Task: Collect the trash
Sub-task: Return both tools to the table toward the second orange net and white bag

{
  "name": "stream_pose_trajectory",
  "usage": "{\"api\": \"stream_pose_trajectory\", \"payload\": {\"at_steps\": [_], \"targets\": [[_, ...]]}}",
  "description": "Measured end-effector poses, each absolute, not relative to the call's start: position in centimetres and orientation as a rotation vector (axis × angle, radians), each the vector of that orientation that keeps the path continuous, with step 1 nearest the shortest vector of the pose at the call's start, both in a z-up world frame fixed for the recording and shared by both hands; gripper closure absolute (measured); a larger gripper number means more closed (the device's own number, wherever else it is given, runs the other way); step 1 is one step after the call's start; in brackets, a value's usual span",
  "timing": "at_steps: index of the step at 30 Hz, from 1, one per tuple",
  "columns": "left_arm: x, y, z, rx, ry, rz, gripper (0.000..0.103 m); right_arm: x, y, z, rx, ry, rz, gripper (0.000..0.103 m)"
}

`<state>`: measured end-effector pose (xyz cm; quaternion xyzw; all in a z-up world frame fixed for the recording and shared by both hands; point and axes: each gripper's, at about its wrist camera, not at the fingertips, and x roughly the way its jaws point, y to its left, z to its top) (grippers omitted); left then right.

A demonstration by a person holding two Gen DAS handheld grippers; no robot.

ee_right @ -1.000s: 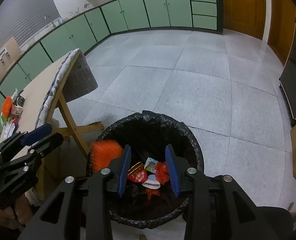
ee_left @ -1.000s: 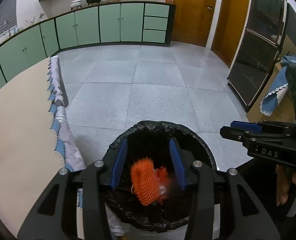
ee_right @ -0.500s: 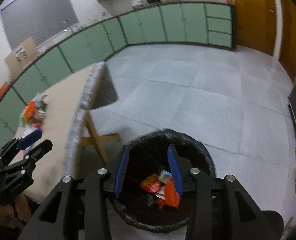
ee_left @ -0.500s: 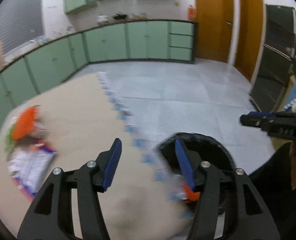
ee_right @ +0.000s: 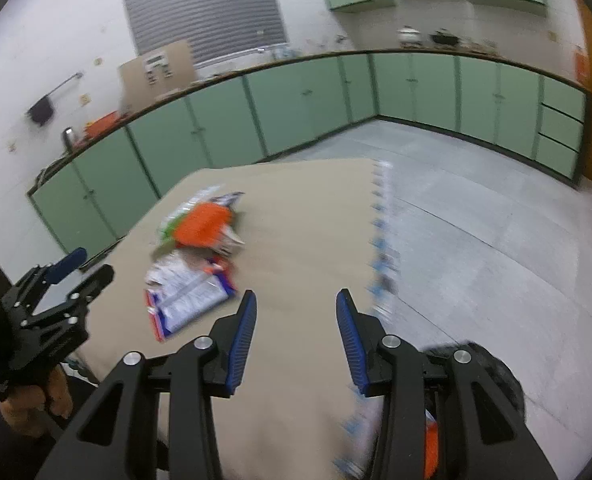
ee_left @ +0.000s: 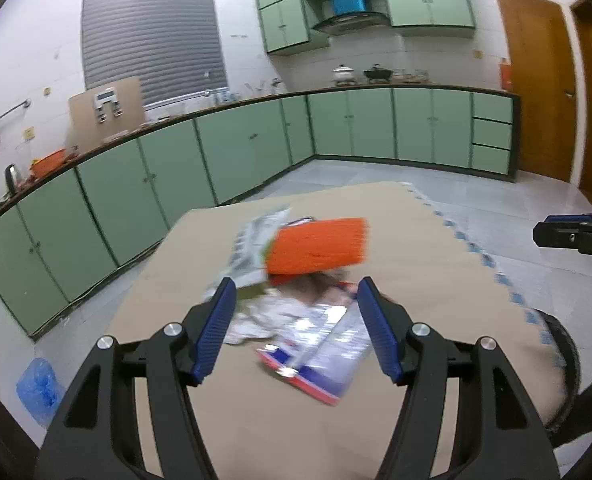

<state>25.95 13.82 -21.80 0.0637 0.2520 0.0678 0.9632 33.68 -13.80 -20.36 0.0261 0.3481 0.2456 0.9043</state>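
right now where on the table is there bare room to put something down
Bare tabletop runs from the trash pile to the scalloped cloth edge, and along the near side under the right gripper. The far strip behind the orange net also looks bare. The pile itself is crowded.

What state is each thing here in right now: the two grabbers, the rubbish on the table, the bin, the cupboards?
Left gripper: fingers opening, nothing between them.
Right gripper: fingers apart, empty.
Orange wrapper: lying on top of the rubbish pile, blurred.
Red and white packet: lying flat on the table.
Bin: black-lined, at the table's edge, mostly hidden.
Cupboard doors: shut.
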Motion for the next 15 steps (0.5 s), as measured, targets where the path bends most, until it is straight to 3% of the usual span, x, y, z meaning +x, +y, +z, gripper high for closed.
{"api": "stream_pose_trajectory", "payload": {"at_steps": [15], "targets": [[32.7,19.5,-25.5,0.132,0.534,0.176,0.041,40.7,-2.9,-22.7,0.006,0.744,0.616,0.06]]}}
